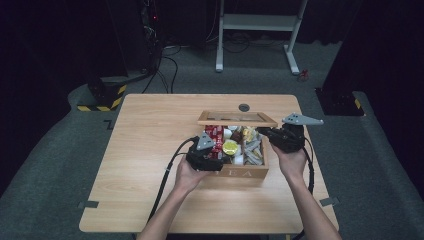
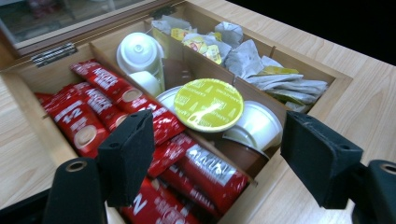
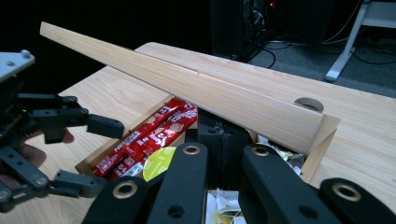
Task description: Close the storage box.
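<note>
Wooden tea box near the front centre of the light wooden desk, its glazed lid raised at the far side. Left gripper at the box's near-left corner, fingers spread wide apart over the compartments and holding nothing. Beneath them, red instant-coffee sachets fill the left compartment; a yellow-lidded capsule lies on white capsules in the middle compartment; crumpled tea-bag wrappers fill the compartment beyond, so that the dividers stand between the fingers and the far contents. Right gripper at the box's right side by the lid's right end, fingers pressed together at the lid's lower edge; whether they clamp the lid cannot be told. Beyond the desk: grey carpet, a white desk frame, trailing cables and a yellow-and-black striped base.
</note>
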### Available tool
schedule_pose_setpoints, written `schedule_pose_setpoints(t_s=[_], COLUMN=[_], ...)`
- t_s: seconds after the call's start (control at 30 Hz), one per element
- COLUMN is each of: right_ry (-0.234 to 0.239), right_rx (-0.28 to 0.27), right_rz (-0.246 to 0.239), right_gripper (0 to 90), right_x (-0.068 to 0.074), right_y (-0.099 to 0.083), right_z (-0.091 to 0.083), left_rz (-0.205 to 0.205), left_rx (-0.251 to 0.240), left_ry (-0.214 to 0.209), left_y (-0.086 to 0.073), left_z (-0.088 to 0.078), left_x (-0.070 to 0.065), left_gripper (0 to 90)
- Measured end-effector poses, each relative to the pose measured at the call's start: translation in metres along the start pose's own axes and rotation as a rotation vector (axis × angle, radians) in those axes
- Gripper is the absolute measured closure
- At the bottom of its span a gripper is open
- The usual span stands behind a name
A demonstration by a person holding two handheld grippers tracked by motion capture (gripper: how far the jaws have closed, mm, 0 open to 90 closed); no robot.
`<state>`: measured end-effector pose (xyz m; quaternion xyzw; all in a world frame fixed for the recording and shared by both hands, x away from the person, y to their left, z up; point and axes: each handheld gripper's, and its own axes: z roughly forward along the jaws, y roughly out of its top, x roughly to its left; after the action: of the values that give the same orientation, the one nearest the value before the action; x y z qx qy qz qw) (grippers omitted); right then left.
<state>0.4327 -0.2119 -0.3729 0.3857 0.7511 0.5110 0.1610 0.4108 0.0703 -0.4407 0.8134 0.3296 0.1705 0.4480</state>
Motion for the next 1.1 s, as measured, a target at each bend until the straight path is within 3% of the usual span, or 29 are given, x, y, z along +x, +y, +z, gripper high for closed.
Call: schedule_pose_setpoints(t_s=[0.3,0.57,0.7,0.93,1.1], right_ry=[-0.002,-0.002,0.000,-0.001,-0.005], right_rx=[-0.004,-0.010,-0.009,-0.010,-0.006], right_rz=[0.004,0.006,0.005,0.007,0.009], right_gripper=[90.0,90.0,90.0,90.0,90.0], right_x=[-0.001,-0.002,-0.002,-0.003,-0.004], right_y=[0.004,0.006,0.006,0.007,0.006], right_z=[0.001,0.001,0.001,0.001,0.002], left_rz=[0.023,0.054,0.044,0.061,0.060], left_rx=[0.014,0.061,0.068,0.103,0.122], left_ry=[0.001,0.036,0.034,0.063,0.056], left_y=[0.009,0.011,0.016,0.020,0.022], left_z=[0.018,0.033,0.040,0.051,0.057], left_x=[-0.006,-0.007,-0.006,-0.005,-0.007], left_gripper=[26.2,26.2,26.2,27.1,27.6])
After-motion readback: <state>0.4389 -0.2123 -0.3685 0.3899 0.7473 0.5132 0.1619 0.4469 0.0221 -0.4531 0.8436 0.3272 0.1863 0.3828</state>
